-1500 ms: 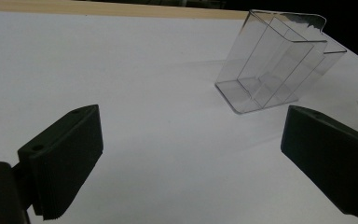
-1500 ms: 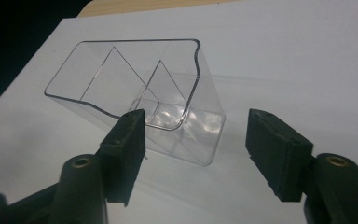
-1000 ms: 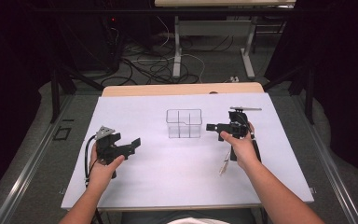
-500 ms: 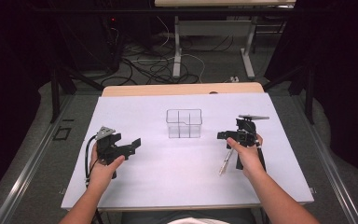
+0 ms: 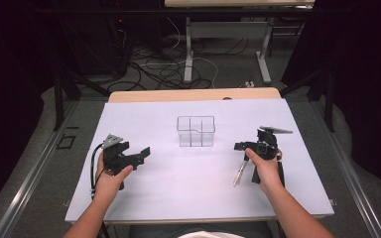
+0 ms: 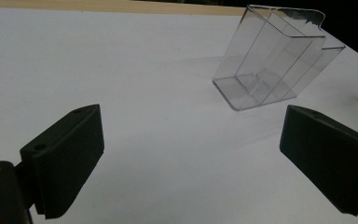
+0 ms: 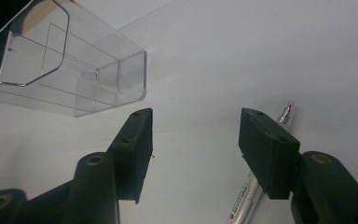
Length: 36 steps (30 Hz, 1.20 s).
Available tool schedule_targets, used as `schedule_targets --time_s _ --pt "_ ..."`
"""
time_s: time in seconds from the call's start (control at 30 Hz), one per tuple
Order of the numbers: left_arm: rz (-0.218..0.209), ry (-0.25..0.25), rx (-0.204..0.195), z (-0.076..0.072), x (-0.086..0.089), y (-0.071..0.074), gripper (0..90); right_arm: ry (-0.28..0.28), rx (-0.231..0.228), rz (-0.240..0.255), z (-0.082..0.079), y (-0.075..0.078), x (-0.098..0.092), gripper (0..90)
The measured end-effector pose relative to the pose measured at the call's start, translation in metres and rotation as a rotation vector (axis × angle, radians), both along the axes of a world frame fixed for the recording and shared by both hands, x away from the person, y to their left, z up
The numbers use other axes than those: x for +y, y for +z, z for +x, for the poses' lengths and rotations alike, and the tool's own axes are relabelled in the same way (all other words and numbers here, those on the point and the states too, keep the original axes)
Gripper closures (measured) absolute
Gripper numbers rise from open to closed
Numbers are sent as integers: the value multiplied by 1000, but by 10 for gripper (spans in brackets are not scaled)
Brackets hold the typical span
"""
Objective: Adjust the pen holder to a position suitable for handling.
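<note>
In the high view, the clear divided box [image 5: 195,131] is standing mid-table, the left gripper [image 5: 138,154] is hovering to its left and nearer the person with jaws apart and empty, and the right gripper [image 5: 241,147] is hanging open over a pen [image 5: 238,172] lying to the box's right. In the left gripper view, the box [image 6: 272,65] is sitting ahead of the wide-open jaws. In the right gripper view, the pen [image 7: 256,185] is lying partly under one jaw beside the box [image 7: 70,70]; a good pickup probably means centring the jaws across its barrel, whose printing is too small to read.
</note>
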<state>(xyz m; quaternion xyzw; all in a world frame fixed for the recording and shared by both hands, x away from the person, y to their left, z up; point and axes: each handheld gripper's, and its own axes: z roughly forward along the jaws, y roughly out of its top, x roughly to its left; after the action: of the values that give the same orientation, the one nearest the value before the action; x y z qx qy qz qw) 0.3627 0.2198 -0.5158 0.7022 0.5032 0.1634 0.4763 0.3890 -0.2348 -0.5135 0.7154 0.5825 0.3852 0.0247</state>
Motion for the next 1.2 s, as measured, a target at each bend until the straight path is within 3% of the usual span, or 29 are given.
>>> schedule_targets --time_s 0.07,0.13,0.2,0.5,0.57,0.67,0.7,0.87,0.93,0.97,1.17,1.2 --pt "0 0 0 0 0 0 62 -4 48 17 0 0 -1 383" --pt "0 -1 -1 0 0 0 62 -9 53 20 0 -1 -3 387" --pt "0 -2 -1 0 0 0 62 -18 43 -9 0 -3 -5 404" --pt "1 -5 -5 0 0 1 63 -98 96 -50 -4 -6 -12 465" --pt "1 -6 -6 0 0 1 63 -127 88 -49 -5 -8 -11 481" --pt "1 -5 -6 0 0 1 63 -128 133 -57 -5 -8 -13 499" --pt "2 -5 -6 0 0 1 64 -134 114 -59 -5 -10 -13 505" --pt "2 -6 -8 0 -1 1 65 -151 131 -48 -4 -16 -15 517" --pt "1 -6 -7 0 -1 1 65 -141 177 -39 -4 -15 -16 523" --pt "3 -6 -6 0 -1 1 66 -171 158 -23 -3 -17 -14 529" --pt "5 -8 -9 0 -1 0 67 -162 191 8 -1 -24 -13 573" --pt "7 -7 -8 0 -1 0 68 -141 195 -7 -2 -25 -14 585"
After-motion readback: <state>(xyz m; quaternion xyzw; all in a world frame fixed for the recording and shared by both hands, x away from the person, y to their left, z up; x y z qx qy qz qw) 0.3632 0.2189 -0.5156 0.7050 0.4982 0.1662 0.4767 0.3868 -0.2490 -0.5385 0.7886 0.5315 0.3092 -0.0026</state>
